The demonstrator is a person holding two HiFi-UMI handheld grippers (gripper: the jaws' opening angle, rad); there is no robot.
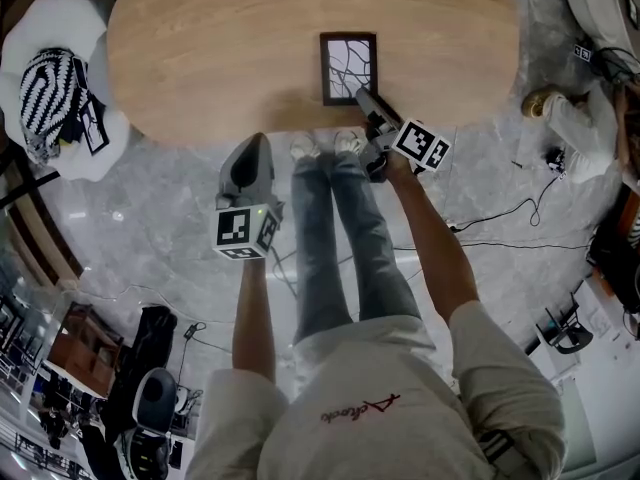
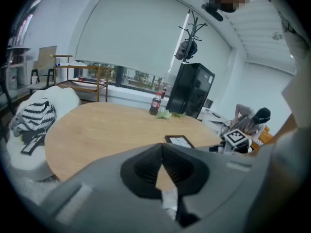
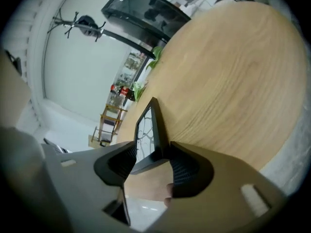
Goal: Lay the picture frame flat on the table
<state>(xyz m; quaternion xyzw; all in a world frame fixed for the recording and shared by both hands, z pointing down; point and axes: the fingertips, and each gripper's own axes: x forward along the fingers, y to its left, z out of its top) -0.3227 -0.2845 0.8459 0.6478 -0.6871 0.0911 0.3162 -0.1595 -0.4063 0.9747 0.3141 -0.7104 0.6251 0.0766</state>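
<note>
Picture frame point(image 1: 349, 68): lies flat, face up, on the table point(image 1: 220, 58), close to the edge nearest me. I see a slim black rectangular moulding around a pale picture crossed by dark branching lines.
Table: oval top in light wood with a fine straight grain and a matt finish.
Right gripper point(image 1: 365, 96): jaws stand apart. The right gripper view shows the frame's near corner between the ribbed black pads. One pad is at the frame's outer edge and the other is clear of the glass, so I read no clamp.
Left gripper point(image 1: 254, 143): held back from the table over the floor point(image 1: 170, 198). Its own view shows the pad tips together with nothing between them.
Marker cubes: one point(image 1: 421, 144) on the right gripper and one point(image 1: 244, 230) on the left gripper. Both carry black-and-white square patterns, with no text.
Writing: red script across the shirt point(image 1: 380, 408), upside down to me and not legible. The red label on the dark bottle point(image 2: 155, 103) is too small to read.
Floor: polished grey marble-look tiles with cables lying across them.
Left gripper view only: the bottle at the far table edge, a black cabinet point(image 2: 190, 96), a coat stand point(image 2: 190, 38) and a seated person point(image 2: 252, 123) beyond the table.
Head view only: a white armchair point(image 1: 50, 78) holding a black-and-white striped item point(image 1: 50, 103).
</note>
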